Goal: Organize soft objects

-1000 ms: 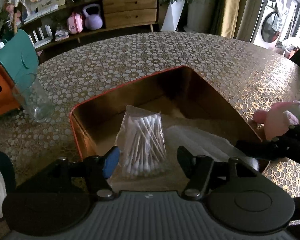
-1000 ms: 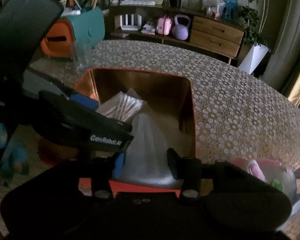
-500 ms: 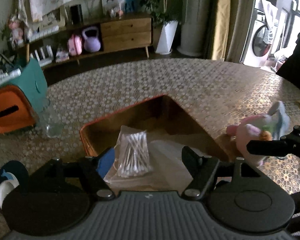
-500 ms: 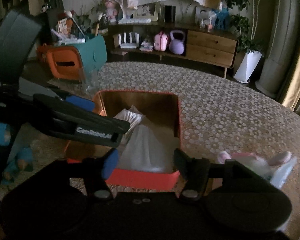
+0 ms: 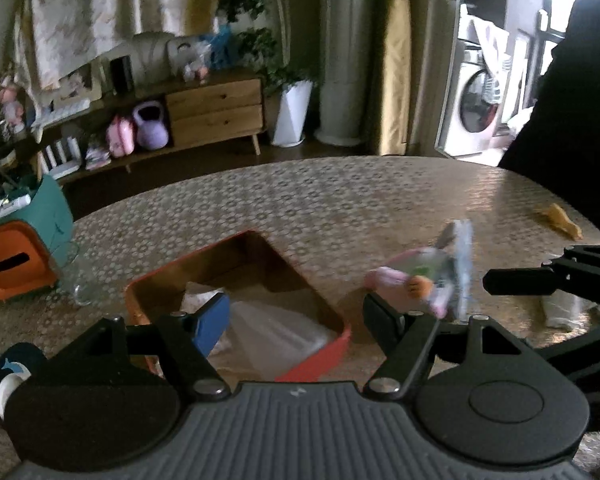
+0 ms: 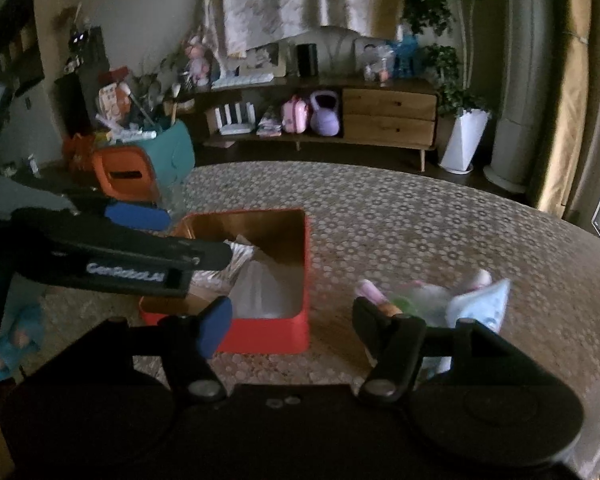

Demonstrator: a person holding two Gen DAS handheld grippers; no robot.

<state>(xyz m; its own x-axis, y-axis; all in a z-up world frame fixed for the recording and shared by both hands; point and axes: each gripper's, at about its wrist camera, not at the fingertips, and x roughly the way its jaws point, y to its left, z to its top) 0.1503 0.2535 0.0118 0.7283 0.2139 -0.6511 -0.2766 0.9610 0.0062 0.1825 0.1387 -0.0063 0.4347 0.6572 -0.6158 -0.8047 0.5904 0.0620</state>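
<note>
Patterned surface [image 5: 340,200] holds the plush toy [image 5: 420,280] beside the box [image 6: 268,336]; both tools, left tool [image 5: 296,316] and right tool [image 6: 290,320], gape empty, and a shallow pinch on its soft fur could slip.

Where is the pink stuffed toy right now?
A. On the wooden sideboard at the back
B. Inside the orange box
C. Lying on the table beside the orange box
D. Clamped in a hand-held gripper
C: the pink stuffed toy lies on the patterned table to the right of the orange box, outside its walls, and neither hand-held gripper closes on it.
</note>
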